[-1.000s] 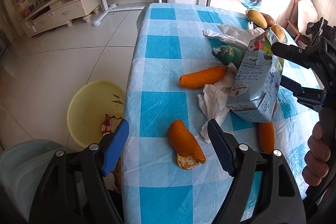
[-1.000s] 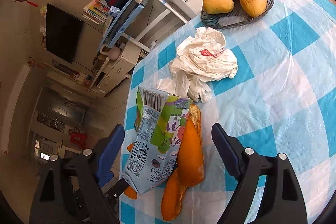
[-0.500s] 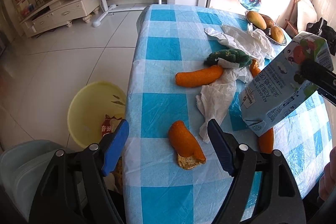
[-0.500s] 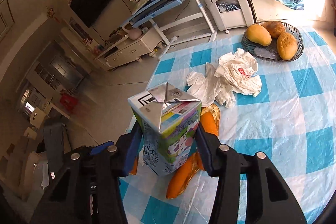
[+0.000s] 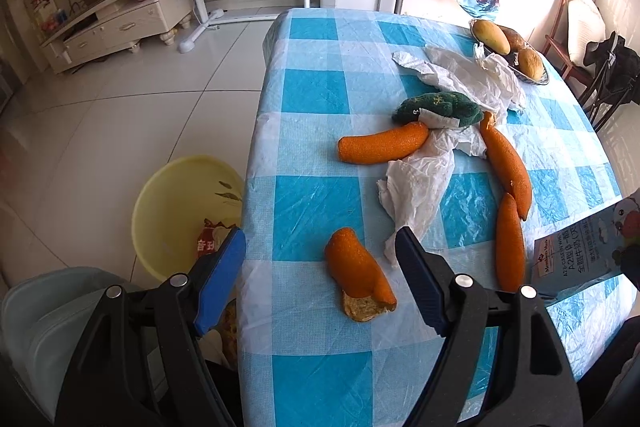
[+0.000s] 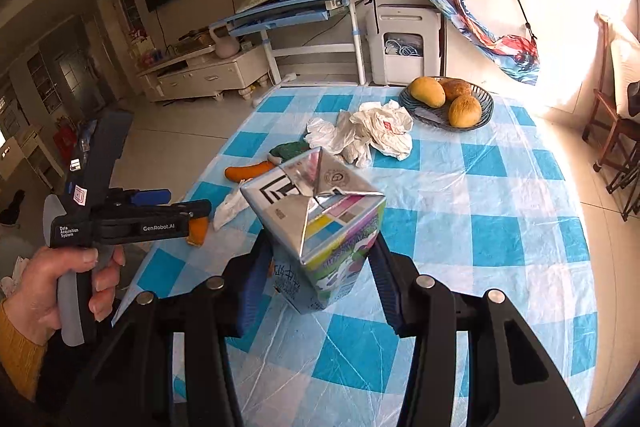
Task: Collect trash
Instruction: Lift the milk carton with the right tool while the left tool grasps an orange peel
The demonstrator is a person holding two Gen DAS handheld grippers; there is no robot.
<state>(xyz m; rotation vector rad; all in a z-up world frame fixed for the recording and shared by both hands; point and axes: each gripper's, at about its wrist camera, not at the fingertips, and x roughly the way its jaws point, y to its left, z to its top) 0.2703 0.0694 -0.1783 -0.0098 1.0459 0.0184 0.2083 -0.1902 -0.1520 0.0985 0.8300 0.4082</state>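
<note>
A milk carton [image 6: 320, 211] hangs above the blue-checked table [image 6: 500, 227], and my right gripper [image 6: 322, 259] is shut on its sides, folded silver end facing the camera. In the left wrist view the carton [image 5: 588, 251] shows at the right edge. My left gripper [image 5: 320, 243] stands open over the table's near edge, with a piece of orange peel [image 5: 356, 269] lying just beyond its fingertips and nothing held. The right wrist view has the left gripper [image 6: 180, 201] at the left, held by a hand. More peel strips [image 5: 380, 147] [image 5: 506, 163] [image 5: 510, 247] and crumpled white plastic bags [image 5: 420, 179] lie mid-table.
A yellow bin [image 5: 140, 211] with some trash in it stands on the floor left of the table. A green plush item [image 5: 436, 105] lies by the bags. A basket of mangoes [image 6: 486, 111] sits at the far end. A chair [image 5: 600, 75] stands at the right.
My right gripper closed on the milk carton, lifted it off the peels and rolled it upright, carrying it toward the near right. The left gripper has stayed still and open.
</note>
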